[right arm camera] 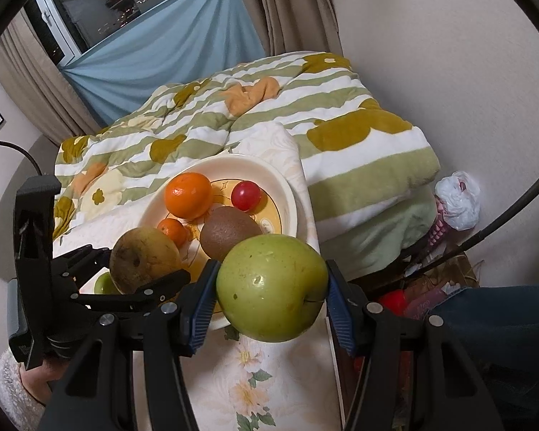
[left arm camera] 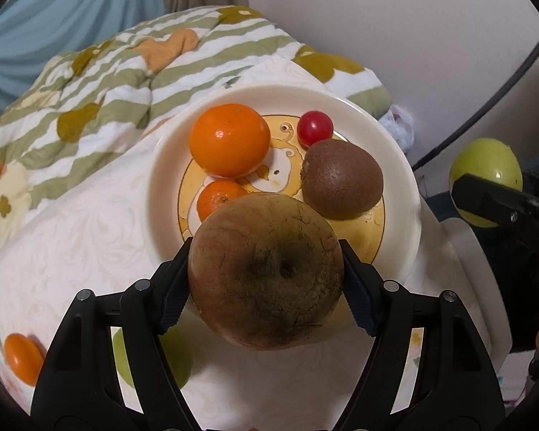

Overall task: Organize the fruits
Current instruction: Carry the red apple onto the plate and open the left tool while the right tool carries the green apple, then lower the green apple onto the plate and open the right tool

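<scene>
Left gripper (left arm camera: 266, 280) clamped the brown russet apple (left arm camera: 266, 273) low in frame, hovering at the near rim of the cream plate (left arm camera: 395, 151); right gripper (right arm camera: 269, 298) squeezed the green apple (right arm camera: 271, 287) at lower centre; big orange (left arm camera: 229, 140), small orange (left arm camera: 217, 199), kiwi (left arm camera: 342, 179) and red cherry tomato (left arm camera: 314, 128) sat on that plate.

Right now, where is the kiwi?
The kiwi lies on the right part of the plate, just below the red cherry tomato and beyond the brownish fruit held in the left gripper.
</scene>
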{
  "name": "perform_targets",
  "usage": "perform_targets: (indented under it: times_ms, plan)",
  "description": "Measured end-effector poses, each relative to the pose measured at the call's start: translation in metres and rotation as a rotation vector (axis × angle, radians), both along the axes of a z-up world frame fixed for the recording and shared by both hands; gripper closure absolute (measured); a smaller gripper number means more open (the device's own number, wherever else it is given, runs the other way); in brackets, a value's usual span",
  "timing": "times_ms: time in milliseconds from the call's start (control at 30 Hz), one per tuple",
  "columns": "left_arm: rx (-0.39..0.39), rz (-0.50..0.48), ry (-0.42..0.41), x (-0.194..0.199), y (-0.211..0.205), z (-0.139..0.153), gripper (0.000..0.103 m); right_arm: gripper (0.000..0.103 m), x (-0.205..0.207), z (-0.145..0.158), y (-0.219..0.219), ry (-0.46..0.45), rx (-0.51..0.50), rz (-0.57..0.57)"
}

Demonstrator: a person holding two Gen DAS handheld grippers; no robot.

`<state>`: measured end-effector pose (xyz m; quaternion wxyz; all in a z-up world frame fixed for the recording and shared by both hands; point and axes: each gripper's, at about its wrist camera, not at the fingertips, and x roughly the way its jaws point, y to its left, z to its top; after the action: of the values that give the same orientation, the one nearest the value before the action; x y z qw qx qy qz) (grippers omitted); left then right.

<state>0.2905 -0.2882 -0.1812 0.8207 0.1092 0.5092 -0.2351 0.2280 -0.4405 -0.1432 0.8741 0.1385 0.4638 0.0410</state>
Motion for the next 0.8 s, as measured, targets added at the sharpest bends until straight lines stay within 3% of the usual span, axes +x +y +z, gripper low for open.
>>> perform_targets:
  times_ms: [67,333,800]
  plan:
    - [-0.015,-0.011,-0.03,-0.003,0.001,0.009,0.0,0.05,0.0,0.0,0.001,0.001,-0.001,0.001]
    - [-0.023,0.021,-0.069,-0.008,0.017,0.033,0.0,0.05,0.0,0.006,0.005,-0.011,-0.009,0.019]
    - [-0.025,0.222,-0.08,-0.027,0.083,0.059,0.0,0.05,0.015,-0.003,0.031,-0.005,-0.01,0.147]
